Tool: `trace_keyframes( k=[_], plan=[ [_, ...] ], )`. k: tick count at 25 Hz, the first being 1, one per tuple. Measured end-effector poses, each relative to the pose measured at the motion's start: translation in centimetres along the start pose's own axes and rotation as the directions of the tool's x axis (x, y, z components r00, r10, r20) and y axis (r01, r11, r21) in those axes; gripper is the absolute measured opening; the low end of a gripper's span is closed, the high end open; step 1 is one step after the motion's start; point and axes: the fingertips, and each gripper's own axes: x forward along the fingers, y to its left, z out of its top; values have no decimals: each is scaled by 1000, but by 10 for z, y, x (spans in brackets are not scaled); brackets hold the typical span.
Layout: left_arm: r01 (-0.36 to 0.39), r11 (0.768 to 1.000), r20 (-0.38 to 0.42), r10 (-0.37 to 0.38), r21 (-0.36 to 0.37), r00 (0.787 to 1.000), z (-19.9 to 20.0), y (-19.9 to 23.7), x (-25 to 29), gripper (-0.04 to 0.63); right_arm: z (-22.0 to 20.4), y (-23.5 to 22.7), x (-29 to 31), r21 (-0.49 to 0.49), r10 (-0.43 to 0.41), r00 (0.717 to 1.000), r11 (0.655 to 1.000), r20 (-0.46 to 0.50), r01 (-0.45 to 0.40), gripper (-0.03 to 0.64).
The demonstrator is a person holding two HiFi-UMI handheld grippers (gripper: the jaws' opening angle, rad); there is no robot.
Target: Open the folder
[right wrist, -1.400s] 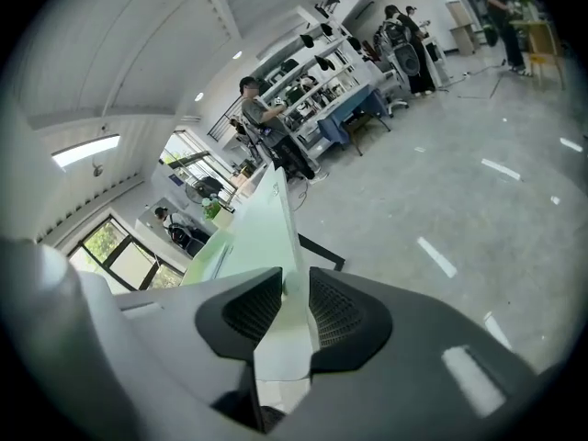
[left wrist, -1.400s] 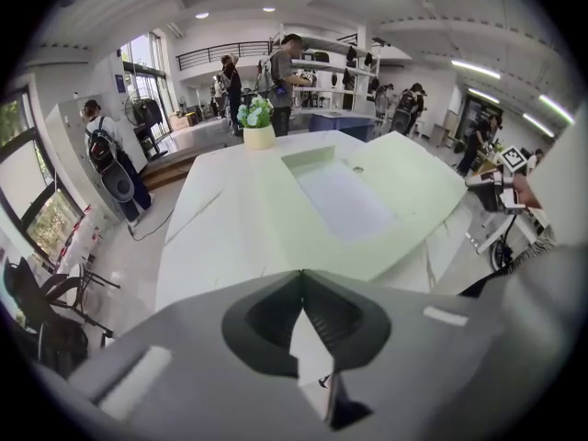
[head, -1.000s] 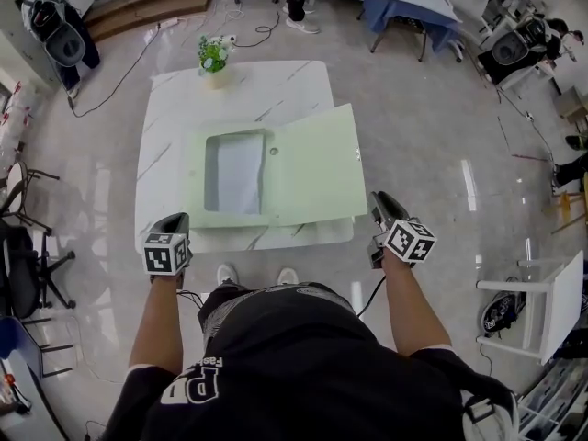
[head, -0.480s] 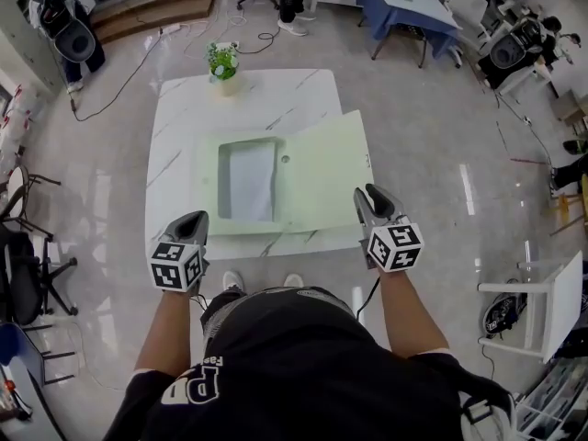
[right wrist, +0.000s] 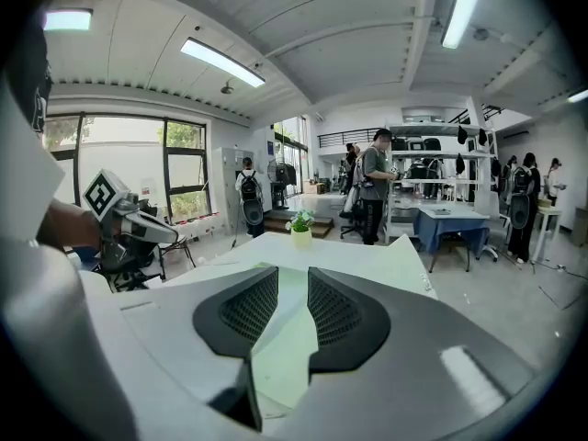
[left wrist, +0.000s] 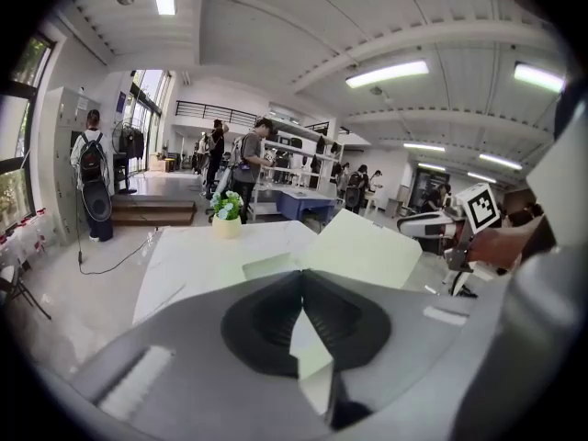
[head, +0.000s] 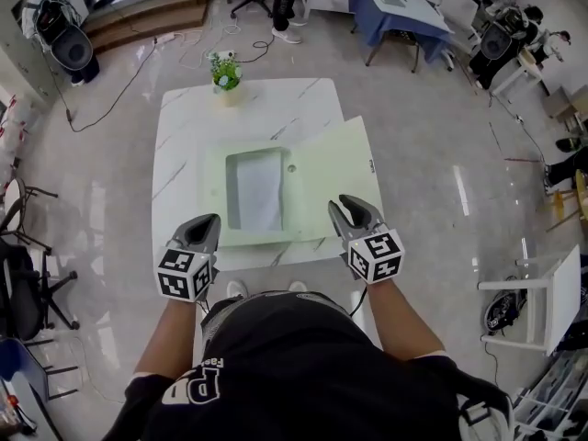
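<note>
Now you have two hand-held grippers up in front of you, one in each hand, both at the near edge of the one white marble counter. Your left hand-held gripper hangs over the counter's near left edge. Its jaws are closed tip to tip and carry nothing. Your right hand-held gripper sits over the near right corner of the folder. Its two jaws stand apart with a clear gap, and nothing is gripped; only the green of the folder beyond shows through that gap. Each hand-held gripper bears one marker cube, so you see two cubes in all.

One pale green folder lies open in the middle of the counter. Its left panel holds one white sheet in a rectangular window. Its flap is spread to the right, with the outer edge reaching past the counter's right side. One small potted plant stands at the far edge, well apart from the folder. From the left gripper view your other hand-held gripper shows at the right, beside the flap.
</note>
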Motion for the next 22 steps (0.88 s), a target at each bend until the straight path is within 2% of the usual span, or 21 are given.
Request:
trace_keyframes(
  k=[10,13,22],
  plan=[
    [70,997,98,-74,44,992,33,8,-11,57,22,77,34,-52,133,991,990,-4,-133,91],
    [87,994,127,-94,62,987,48,8,-16,57,33,87,38,-59,146,989,988,16,-145,87],
    [111,988,226,-133,106,965,96,7,-33,55,70,107,39,-31,171,980,985,101,-168,16]
  ],
)
